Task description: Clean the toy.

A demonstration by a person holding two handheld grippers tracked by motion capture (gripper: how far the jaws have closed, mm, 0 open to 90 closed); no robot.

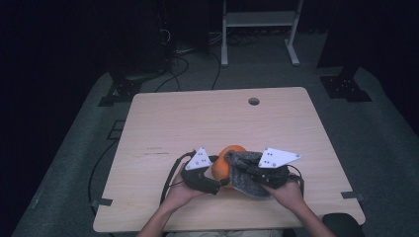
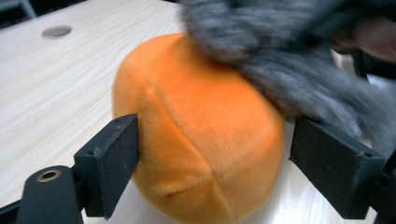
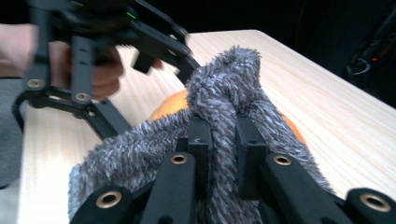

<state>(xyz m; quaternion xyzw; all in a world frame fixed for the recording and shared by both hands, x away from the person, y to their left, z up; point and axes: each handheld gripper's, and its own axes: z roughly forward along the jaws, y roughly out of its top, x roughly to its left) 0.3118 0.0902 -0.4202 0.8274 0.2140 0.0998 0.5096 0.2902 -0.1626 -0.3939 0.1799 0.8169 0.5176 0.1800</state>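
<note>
Landmark: the orange plush ball (image 1: 228, 163), which rests on the table (image 1: 168, 123) near its front edge, roughly midway along that edge. A grey fuzzy cloth (image 1: 249, 173) lies against the ball's right side and drapes over its top. The left gripper (image 1: 217, 186) sits just left of the ball, held by the left hand (image 1: 180, 192); in the left gripper view its 2 jaws stand wide apart on either side of the ball (image 2: 196, 135), the left jaw touching the plush and the right jaw just beside it with a narrow gap, so the ball lies between the jaws without being squeezed. The right gripper (image 3: 219, 154) sits right of the ball, held by the right hand (image 1: 286, 192); in the right gripper view its 2 jaws are pinched tight on a raised fold of the cloth (image 3: 224, 98), with the ball (image 3: 173, 105) showing beneath the fold. A round hole (image 1: 253, 101) in the table lies well beyond the ball.
</note>
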